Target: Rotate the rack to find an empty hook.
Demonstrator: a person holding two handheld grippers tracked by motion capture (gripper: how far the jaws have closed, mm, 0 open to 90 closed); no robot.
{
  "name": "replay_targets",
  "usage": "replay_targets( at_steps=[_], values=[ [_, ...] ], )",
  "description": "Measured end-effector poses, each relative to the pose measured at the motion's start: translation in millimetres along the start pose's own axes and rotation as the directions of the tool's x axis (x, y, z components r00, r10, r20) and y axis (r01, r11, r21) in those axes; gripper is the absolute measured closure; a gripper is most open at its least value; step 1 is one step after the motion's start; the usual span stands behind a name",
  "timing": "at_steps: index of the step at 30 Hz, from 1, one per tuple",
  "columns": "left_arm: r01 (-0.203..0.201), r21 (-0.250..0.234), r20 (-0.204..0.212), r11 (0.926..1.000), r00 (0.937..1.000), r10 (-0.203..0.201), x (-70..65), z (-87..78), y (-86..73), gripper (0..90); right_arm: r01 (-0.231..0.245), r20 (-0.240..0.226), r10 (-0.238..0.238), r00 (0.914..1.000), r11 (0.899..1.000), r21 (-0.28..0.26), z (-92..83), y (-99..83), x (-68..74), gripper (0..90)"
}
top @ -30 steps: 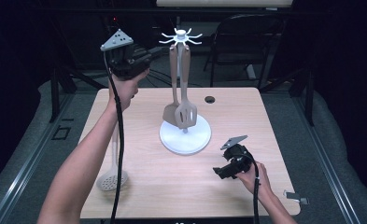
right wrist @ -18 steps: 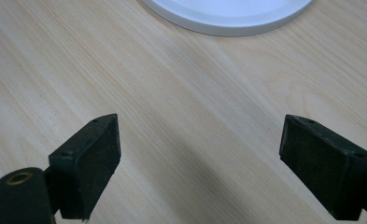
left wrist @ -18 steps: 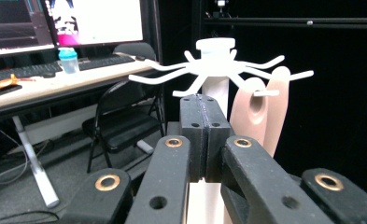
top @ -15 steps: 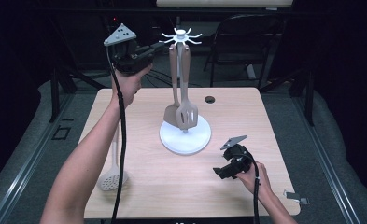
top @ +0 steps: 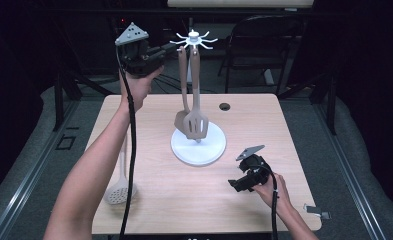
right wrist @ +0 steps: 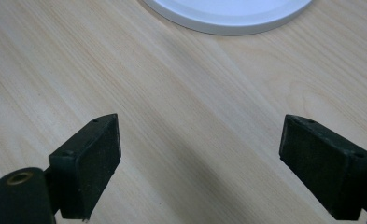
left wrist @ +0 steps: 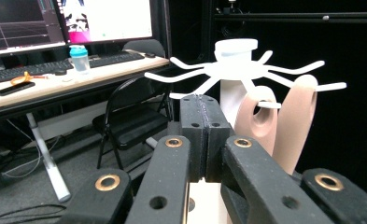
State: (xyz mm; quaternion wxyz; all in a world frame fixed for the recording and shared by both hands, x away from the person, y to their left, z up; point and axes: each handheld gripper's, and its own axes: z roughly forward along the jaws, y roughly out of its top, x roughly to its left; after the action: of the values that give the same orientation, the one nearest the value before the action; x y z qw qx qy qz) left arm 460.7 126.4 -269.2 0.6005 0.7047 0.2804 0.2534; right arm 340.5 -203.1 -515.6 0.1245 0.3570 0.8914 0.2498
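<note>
A white utensil stand rises from the middle of the table, with a crown of hooks on top. Two tan spatulas hang from it, one solid and one slotted. My left gripper is held high just left of the crown, shut with nothing in it. In the left gripper view its closed tips sit just below the hooks, beside the handle ends. My right gripper rests low over the table's front right, open and empty. Its pads stand wide apart, facing the stand's base.
A pale skimmer lies on the table at the front left, beside the left forearm. A black grommet sits near the far edge. A folding chair stands behind the table. A desk with monitors is farther off.
My left gripper has risen slightly and edged right toward the hook crown, staying shut. The right gripper has not moved.
</note>
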Motion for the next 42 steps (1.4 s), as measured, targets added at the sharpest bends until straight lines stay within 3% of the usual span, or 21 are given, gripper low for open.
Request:
replay_targets(
  at_steps=[21,29,36,42],
  values=[
    [0.019,0.015,-0.026,0.9997,0.9995,-0.019,12.0,10.0,-3.4,90.0,-0.005,-0.001,0.005,1.0,1.0,-0.014,1.9,-0.7,0.3,12.2],
    [0.027,-0.009,0.006,0.9996,0.9996,-0.027,7.2,-2.3,-20.5,90.0,-0.007,0.0,0.007,1.0,1.0,-0.009,0.2,-1.1,0.1,12.3],
    [0.009,-0.038,0.044,0.9992,0.999,-0.007,-2.6,-17.7,-20.9,90.0,-0.011,-0.006,0.011,0.9999,1.0,-0.011,1.6,0.6,2.5,12.4],
    [-0.012,-0.05,0.065,0.9987,0.9978,0.015,-10.6,-20.6,-14.8,90.0,-0.002,0.0,0.002,1.0,1.0,-0.008,2.5,2.0,3.6,12.4]
  ],
)
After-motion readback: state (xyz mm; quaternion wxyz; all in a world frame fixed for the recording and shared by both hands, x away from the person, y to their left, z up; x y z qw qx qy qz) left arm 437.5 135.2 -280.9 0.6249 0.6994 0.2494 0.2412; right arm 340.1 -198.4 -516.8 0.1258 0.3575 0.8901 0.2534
